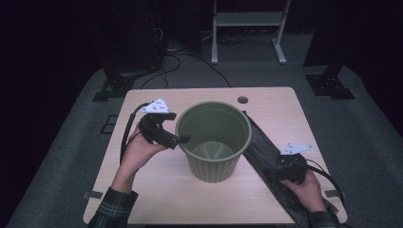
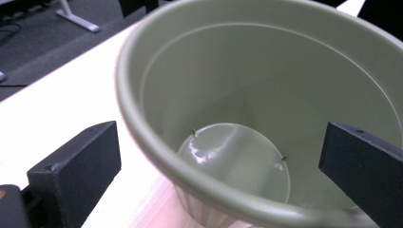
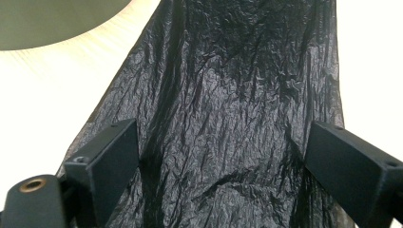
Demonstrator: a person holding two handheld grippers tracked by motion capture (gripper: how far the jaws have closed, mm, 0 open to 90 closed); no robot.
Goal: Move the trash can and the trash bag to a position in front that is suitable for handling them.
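On the middle of the wooden table (image 1: pixel 157 190) we see a big green plastic pot (image 1: pixel 214 142). It is round, stands upright, and has little ribs down its outside. Nothing is in it; we can see its smooth, shiny, round bottom (image 2: pixel 235 159) with light glinting on it.

Our left gripper (image 1: pixel 183 138) is at the pot's left rim. Its jaws are wide apart, one outside the rim and one over the inside, and we cannot tell if they touch it.

Beside the pot on the right lies a long black plastic bag (image 1: pixel 263 152). It is thin, crinkly and flat, and runs from behind the pot to the table's near edge. Our right gripper (image 1: pixel 291 170) is low over the bag near that edge. Its jaws are wide too, with the wrinkled bag (image 3: pixel 228 118) between them, not pinched.

Our table is pale wood with rounded corners and a small round hole (image 1: pixel 243 99) at the far side. It stands on grey carpet (image 1: pixel 71 142). Behind it the room is dark, with cables (image 1: pixel 176 61) and a white frame (image 1: pixel 249 28) on the floor.
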